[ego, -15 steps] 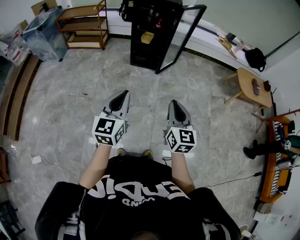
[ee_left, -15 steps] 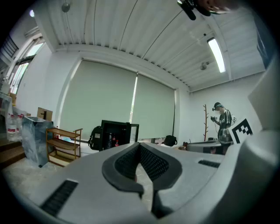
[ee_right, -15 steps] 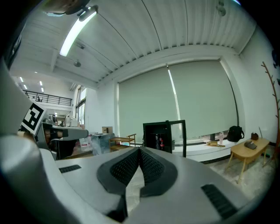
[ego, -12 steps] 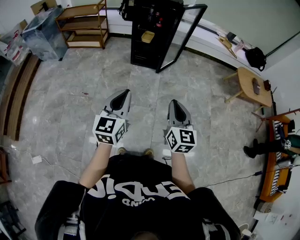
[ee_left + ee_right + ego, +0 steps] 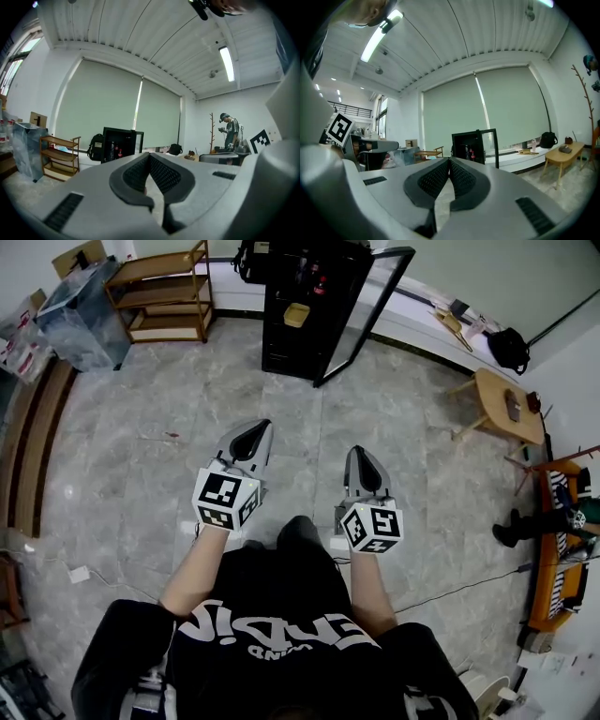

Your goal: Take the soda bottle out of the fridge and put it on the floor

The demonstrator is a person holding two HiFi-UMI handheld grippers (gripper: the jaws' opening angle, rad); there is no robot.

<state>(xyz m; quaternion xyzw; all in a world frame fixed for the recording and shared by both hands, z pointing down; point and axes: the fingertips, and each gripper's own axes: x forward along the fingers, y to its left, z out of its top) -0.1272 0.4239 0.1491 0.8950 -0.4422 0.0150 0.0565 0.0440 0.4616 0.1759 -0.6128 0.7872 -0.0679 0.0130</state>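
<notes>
Marble floor (image 5: pixel 122 474), fridge (image 5: pixel 291 329) well ahead, door (image 5: pixel 361 320) ajar. Left gripper (image 5: pixel 257 426) and right gripper (image 5: pixel 362 452) empty, jaws pressed together; unopened, they would likely knock the bottle (image 5: pixel 471 153) over.

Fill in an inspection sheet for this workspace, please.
Surface: floor of grey tiles.
Job's things: black fridge with its door open; bottles inside, none taken out yet.
Clutter: shelf, wrapped box, table and backpack along the walls.
Grippers: left gripper and right gripper both shut and empty, far from the fridge.
Cables: cable on the floor at right, lead at left.
Surroundings: a person at the right edge.
</notes>
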